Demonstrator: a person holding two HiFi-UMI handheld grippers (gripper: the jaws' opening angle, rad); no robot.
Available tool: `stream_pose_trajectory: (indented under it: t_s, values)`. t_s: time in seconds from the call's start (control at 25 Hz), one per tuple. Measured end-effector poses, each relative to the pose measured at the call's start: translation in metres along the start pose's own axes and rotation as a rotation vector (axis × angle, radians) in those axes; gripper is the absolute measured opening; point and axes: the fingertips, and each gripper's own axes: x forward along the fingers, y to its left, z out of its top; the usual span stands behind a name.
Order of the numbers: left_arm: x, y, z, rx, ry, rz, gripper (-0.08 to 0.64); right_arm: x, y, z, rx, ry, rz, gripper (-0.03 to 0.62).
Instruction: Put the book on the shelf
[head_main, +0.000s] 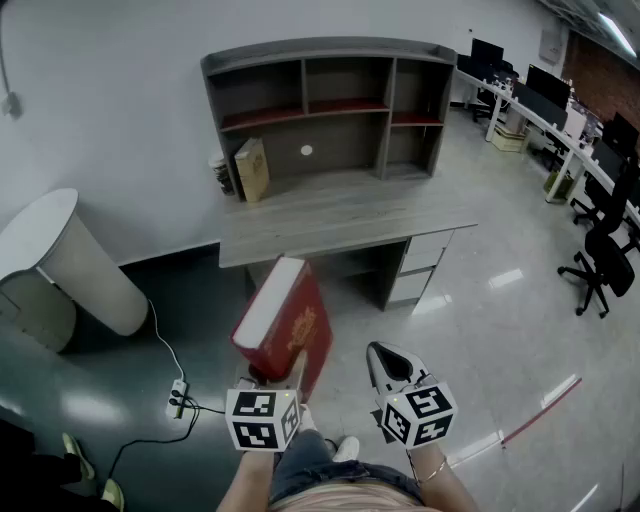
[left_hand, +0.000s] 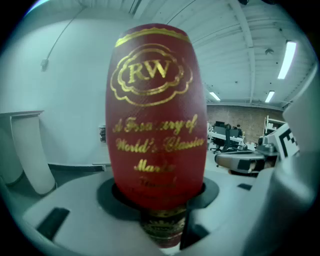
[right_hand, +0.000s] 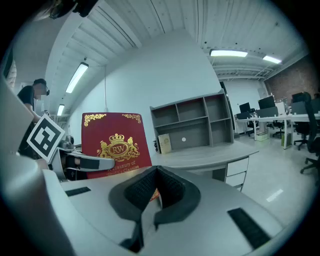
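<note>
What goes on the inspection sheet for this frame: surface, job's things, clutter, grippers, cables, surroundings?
Surface: desk, top mostly bare.
Job's things: red book held upright off the desk; shelf at the desk's back, compartments look empty.
Clutter: tan book leaning at the desk's left end, dark stack beside it.
Grippers: left gripper shut on the red book's lower end; right gripper shut, nothing in it.
Cables: power strip on the floor, with a white cable running up from it.
Surroundings: white drum-shaped stand at left; office chairs and workstations at right.
</note>
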Motion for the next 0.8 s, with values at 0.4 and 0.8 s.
stream_pose_trajectory:
  t_s: [0.4, 0.8]
  values:
    - [0.001, 0.001, 0.002, -0.017, -0.008, 0.007, 0.218, -0.001, -0.004, -0.002, 0.014, 0.0, 0.018, 0.008]
    - [0.021, 0.017, 0.015, -0.018, 0.011, 0.032, 0.218, 0.023, -0.009, 0.001, 0.087, -0.002, 0.065, 0.009]
